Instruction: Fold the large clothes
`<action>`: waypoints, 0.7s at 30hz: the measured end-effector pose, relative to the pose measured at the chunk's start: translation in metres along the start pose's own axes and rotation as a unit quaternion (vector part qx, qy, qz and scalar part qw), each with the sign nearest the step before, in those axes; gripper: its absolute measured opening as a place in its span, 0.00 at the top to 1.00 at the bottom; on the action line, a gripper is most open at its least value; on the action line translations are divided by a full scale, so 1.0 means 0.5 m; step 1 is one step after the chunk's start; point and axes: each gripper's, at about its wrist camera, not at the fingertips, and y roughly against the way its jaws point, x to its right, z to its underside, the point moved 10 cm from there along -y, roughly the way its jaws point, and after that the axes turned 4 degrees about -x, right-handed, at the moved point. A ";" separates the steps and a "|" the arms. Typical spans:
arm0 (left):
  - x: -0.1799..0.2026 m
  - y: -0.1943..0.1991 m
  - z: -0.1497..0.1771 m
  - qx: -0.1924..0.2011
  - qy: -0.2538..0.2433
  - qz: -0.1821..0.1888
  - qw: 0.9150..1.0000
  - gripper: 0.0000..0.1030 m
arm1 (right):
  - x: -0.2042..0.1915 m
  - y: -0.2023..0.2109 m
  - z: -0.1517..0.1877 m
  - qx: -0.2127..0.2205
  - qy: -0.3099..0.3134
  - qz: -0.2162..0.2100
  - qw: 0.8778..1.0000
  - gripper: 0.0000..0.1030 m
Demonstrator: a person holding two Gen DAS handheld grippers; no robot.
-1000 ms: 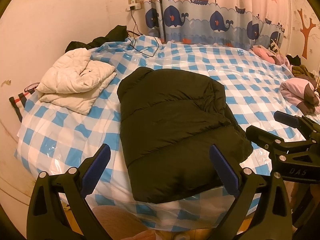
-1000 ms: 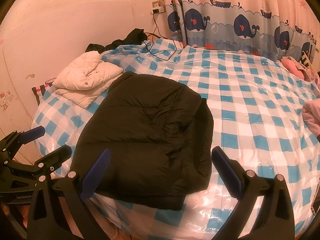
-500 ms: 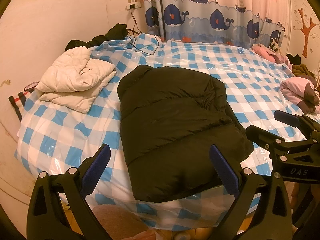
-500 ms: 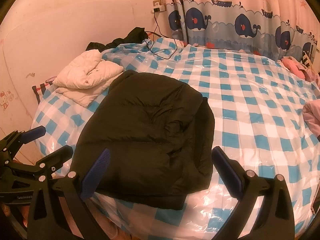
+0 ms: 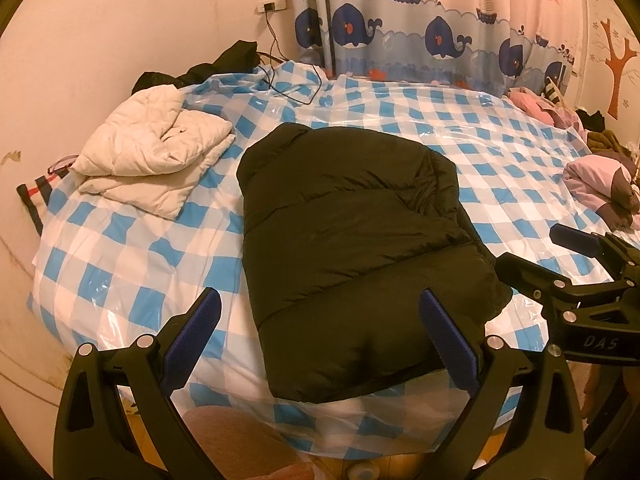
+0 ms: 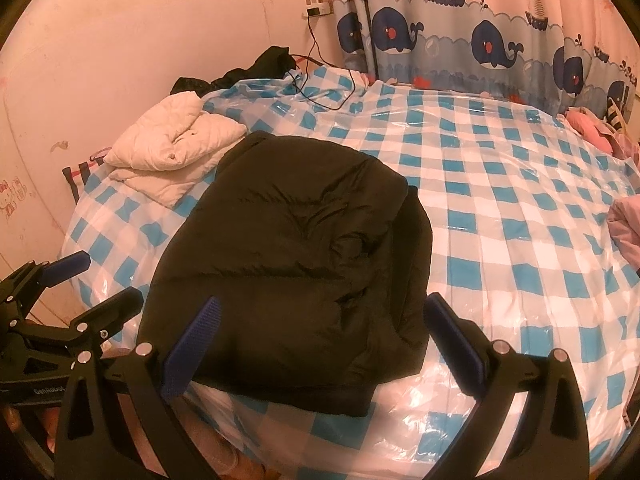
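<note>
- Presently the left tool (image 5: pixel 320 336) stands wide apart and holds nothing, its blue-padded fingers (image 5: pixel 192 334) poised above the near edge of the bed (image 5: pixel 120 264); the right tool (image 6: pixel 320 340) is likewise spread wide and empty, hovering just short of the same edge.
- Straight ahead at twelve o'clock from both tools lies the black puffer jacket (image 5: pixel 352 232), already gathered into a compact, roughly rectangular bundle, its near hem close to the bed's edge.
- By my judgement the fold is largely done: no sleeve lies loose to the side, and the body is doubled into one thick slab. What may remain is tidying the layer that juts out along its right side (image 6: pixel 416 248), or one more halving; I cannot tell which is meant.
- Its shell is smooth, faintly glossy and quilted in broad puffed bands, so it should spring back and slide when pressed.
- At ten o'clock, apart from the jacket, sits a cream quilted jacket (image 5: pixel 152 156), folded and soft, matte by comparison.
- Underneath, the bed wears a blue-and-white check sheet under clear, crinkled plastic film that catches the light.
- At two o'clock, well apart, pink clothes (image 5: pixel 600 184) lie heaped unfolded, seemingly work left to do.
</note>
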 end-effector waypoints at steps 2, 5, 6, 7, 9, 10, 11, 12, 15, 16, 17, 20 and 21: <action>-0.003 -0.003 0.005 -0.002 0.001 0.000 1.000 0.08 | -0.003 -0.005 0.006 -0.006 -0.001 0.000 1.000 0.05; -0.006 -0.008 0.011 -0.006 0.003 0.000 1.000 0.08 | -0.003 -0.008 0.010 -0.009 0.000 -0.001 1.000 0.05; -0.007 -0.009 0.009 -0.007 0.003 0.000 1.000 0.08 | -0.003 -0.009 0.011 -0.009 -0.001 0.000 1.000 0.05; -0.007 -0.011 0.011 -0.009 0.003 0.000 1.000 0.08 | -0.002 -0.010 0.012 -0.010 -0.001 0.000 1.000 0.05; -0.007 -0.014 0.010 -0.012 0.003 0.000 1.000 0.08 | 0.000 -0.014 0.016 -0.015 -0.001 0.000 1.000 0.05; -0.007 -0.016 0.012 -0.014 0.003 -0.001 1.000 0.08 | 0.001 -0.015 0.020 -0.017 -0.001 0.000 1.000 0.05; -0.008 -0.017 0.011 -0.015 0.003 -0.001 1.000 0.08 | 0.002 -0.017 0.020 -0.019 -0.002 0.000 1.000 0.05; -0.007 -0.018 0.013 -0.016 0.003 -0.001 1.000 0.08 | 0.003 -0.019 0.025 -0.024 -0.002 0.001 1.000 0.05; -0.006 -0.022 0.014 -0.021 0.004 0.003 1.000 0.08 | 0.010 -0.027 0.029 -0.040 -0.002 0.001 0.999 0.05; -0.007 -0.024 0.013 -0.022 0.004 0.005 1.000 0.08 | 0.011 -0.031 0.032 -0.046 -0.002 0.001 0.999 0.05; -0.007 -0.026 0.015 -0.025 0.004 0.007 1.000 0.08 | 0.011 -0.033 0.036 -0.051 -0.003 0.002 0.999 0.05; -0.008 -0.032 0.017 -0.030 0.008 0.012 0.999 0.08 | 0.015 -0.038 0.040 -0.060 -0.004 0.000 0.998 0.05; -0.010 -0.035 0.015 -0.031 0.009 0.014 0.999 0.08 | 0.015 -0.039 0.042 -0.062 -0.004 0.000 0.998 0.05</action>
